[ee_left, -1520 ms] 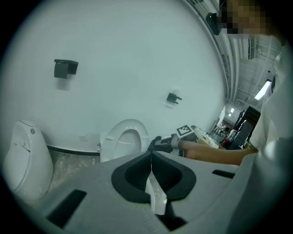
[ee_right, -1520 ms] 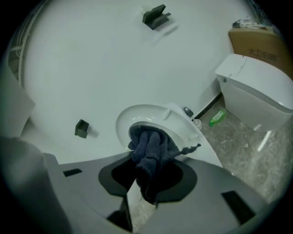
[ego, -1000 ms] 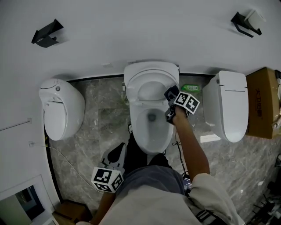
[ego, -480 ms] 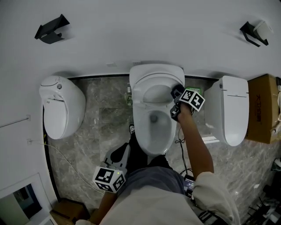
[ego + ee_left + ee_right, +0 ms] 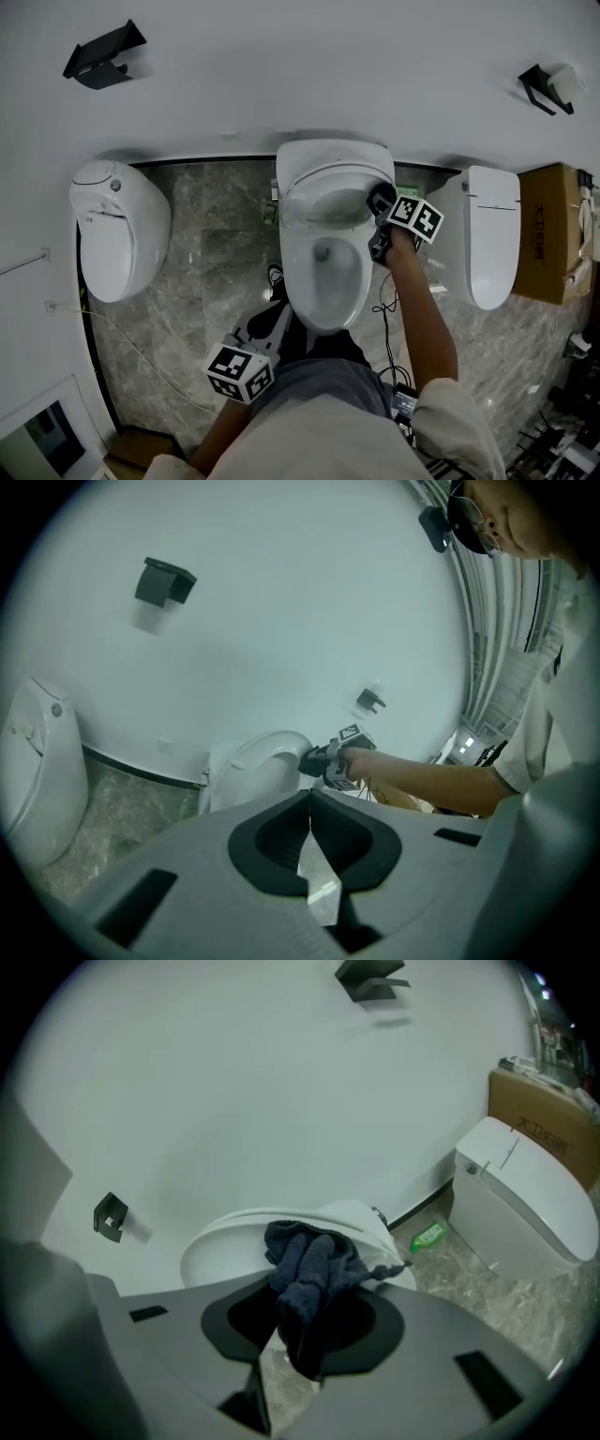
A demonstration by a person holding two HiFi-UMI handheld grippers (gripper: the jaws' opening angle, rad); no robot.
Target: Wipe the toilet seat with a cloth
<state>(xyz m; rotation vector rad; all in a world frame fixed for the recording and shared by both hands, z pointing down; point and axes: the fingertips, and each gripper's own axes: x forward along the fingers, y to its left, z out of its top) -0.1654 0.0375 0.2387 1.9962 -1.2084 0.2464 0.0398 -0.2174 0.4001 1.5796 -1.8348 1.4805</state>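
A white toilet (image 5: 323, 272) stands against the wall, its seat (image 5: 330, 187) tilted up at the back. My right gripper (image 5: 380, 202) is shut on a dark blue cloth (image 5: 314, 1269), which bunches out of the jaws and lies against the right edge of the raised seat (image 5: 225, 1241). In the left gripper view that same gripper (image 5: 323, 758) is at the seat's side. My left gripper (image 5: 277, 317) hangs low near the front of the bowl, apart from it. Its jaws (image 5: 308, 808) are shut with nothing in them.
A second toilet (image 5: 117, 230) stands to the left and a third (image 5: 487, 234) to the right, with a cardboard box (image 5: 553, 234) beyond it. A green bottle (image 5: 429, 1236) lies on the marble floor by the wall. Cables (image 5: 384, 309) trail right of the bowl.
The right gripper with the cloth has slid a little along the seat's right edge toward the wall. The left gripper has drifted right, closer to the front of the bowl.
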